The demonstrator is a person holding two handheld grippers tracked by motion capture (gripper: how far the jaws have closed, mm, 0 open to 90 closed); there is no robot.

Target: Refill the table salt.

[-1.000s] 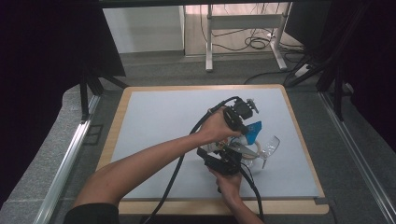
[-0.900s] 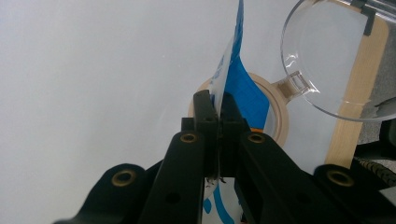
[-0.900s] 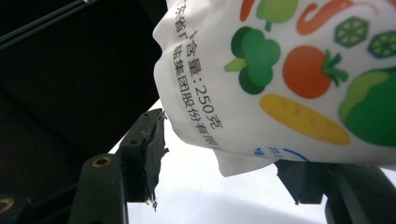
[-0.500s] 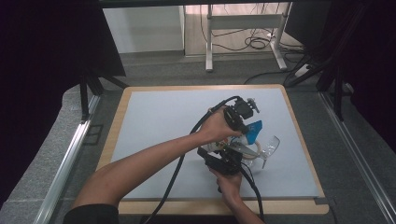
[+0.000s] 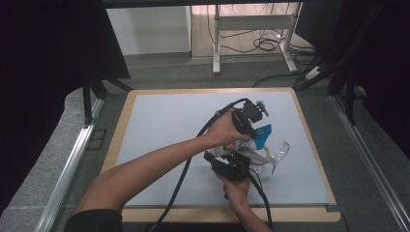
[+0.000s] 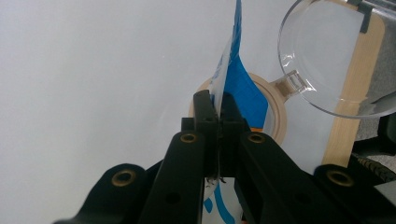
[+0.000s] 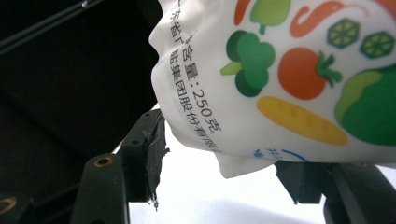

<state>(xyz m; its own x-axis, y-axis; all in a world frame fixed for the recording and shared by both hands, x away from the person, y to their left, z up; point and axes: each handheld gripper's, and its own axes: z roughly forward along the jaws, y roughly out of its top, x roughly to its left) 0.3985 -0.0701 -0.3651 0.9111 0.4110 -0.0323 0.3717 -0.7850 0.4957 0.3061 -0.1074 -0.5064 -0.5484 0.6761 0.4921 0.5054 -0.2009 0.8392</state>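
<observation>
A white and blue bag (image 5: 264, 135) printed with vegetables (image 7: 289, 70) hangs over the right middle of the white mat, held between both grippers. My left gripper (image 5: 255, 131) comes from above and is shut on the bag's thin top edge (image 6: 232, 60), its jaws (image 6: 217, 105) pressed together on the film. My right gripper (image 5: 249, 157) is lower and nearer. Its jaws stand wide on either side of the bag's bulging lower corner (image 7: 226, 161) and press on it. A clear round container (image 5: 278, 152) and a wooden ring (image 6: 275, 116) lie on the mat just under the bag.
The white mat (image 5: 169, 125) lies on a wood-edged board (image 5: 126, 108). Black cables trail from both grippers toward the near edge. Metal rails (image 5: 72, 159) run along both sides, and a table frame (image 5: 251, 29) with loose cables stands on the floor behind.
</observation>
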